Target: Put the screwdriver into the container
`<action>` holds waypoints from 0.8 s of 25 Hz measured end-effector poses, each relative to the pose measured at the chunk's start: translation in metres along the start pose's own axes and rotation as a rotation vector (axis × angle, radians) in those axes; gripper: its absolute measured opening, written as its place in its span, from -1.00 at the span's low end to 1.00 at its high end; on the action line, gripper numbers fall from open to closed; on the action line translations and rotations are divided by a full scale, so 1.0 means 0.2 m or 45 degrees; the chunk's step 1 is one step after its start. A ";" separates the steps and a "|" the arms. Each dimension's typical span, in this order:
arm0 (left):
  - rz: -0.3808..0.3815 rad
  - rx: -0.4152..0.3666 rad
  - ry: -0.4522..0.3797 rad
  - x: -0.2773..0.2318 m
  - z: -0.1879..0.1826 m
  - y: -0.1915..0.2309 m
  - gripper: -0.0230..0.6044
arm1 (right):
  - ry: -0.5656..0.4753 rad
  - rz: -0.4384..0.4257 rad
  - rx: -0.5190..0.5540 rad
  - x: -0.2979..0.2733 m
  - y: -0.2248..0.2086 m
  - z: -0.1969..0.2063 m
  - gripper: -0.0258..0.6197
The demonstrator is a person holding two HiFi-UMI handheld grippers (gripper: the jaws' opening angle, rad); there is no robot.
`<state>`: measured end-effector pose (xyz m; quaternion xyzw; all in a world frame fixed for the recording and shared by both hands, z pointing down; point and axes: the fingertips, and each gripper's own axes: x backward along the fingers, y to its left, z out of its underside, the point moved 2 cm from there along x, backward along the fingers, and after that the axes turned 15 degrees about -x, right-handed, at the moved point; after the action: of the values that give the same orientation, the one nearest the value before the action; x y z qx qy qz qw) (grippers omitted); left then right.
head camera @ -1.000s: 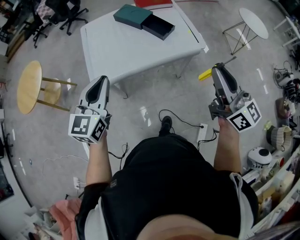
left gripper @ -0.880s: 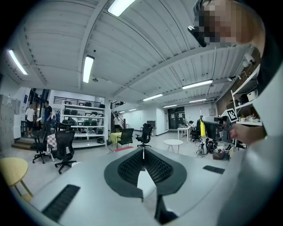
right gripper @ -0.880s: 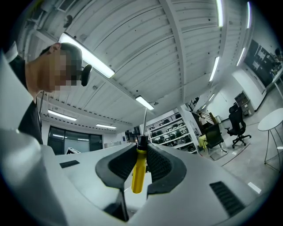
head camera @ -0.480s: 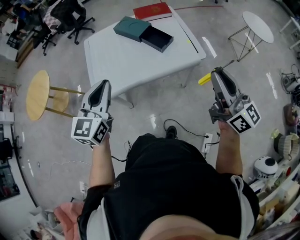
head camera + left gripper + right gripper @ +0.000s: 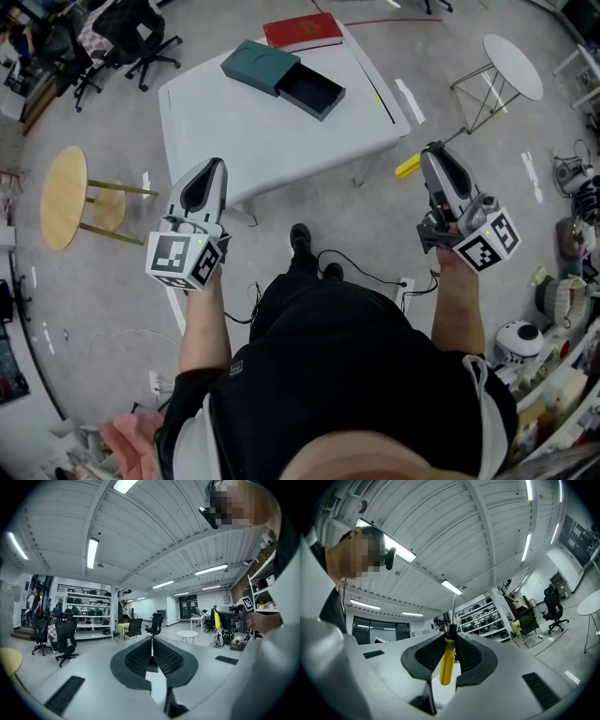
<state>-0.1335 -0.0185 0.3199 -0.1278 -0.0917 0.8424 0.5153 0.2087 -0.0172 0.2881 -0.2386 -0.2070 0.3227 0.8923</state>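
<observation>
My right gripper (image 5: 434, 153) is shut on a yellow-handled screwdriver (image 5: 408, 166), held in the air off the table's right corner. The handle sticks out to the left of the jaws and the thin shaft to the right. In the right gripper view the screwdriver (image 5: 446, 660) stands upright between the closed jaws of that gripper (image 5: 451, 637). My left gripper (image 5: 212, 169) hovers at the table's near edge, shut and empty (image 5: 152, 639). The container (image 5: 260, 66), a dark teal box with its black drawer (image 5: 311, 89) pulled out, lies at the far side of the white table (image 5: 272, 131).
A red book (image 5: 302, 30) lies beyond the box. A round wooden stool (image 5: 64, 195) stands left, a round white side table (image 5: 512, 54) far right, office chairs (image 5: 131, 28) far left. Cables and a power strip (image 5: 403, 281) lie on the floor by my feet. Clutter lines the right edge.
One foot has stepped forward toward the table. Both grippers keep nearly the same pose, the right one still shut on the screwdriver.
</observation>
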 end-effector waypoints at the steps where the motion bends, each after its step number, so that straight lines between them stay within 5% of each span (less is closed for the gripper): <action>1: 0.000 0.002 -0.004 -0.03 0.01 0.03 -0.86 | 0.001 0.003 0.005 -0.03 -0.01 -0.01 -0.66; 20: 0.034 0.064 -0.046 -0.60 0.20 0.63 -0.86 | 0.067 0.035 -0.012 -0.84 -0.33 -0.04 -0.66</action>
<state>-0.1995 -0.1831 0.3373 -0.1006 -0.0780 0.8536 0.5052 0.1262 -0.1772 0.2821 -0.2539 -0.1817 0.3277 0.8917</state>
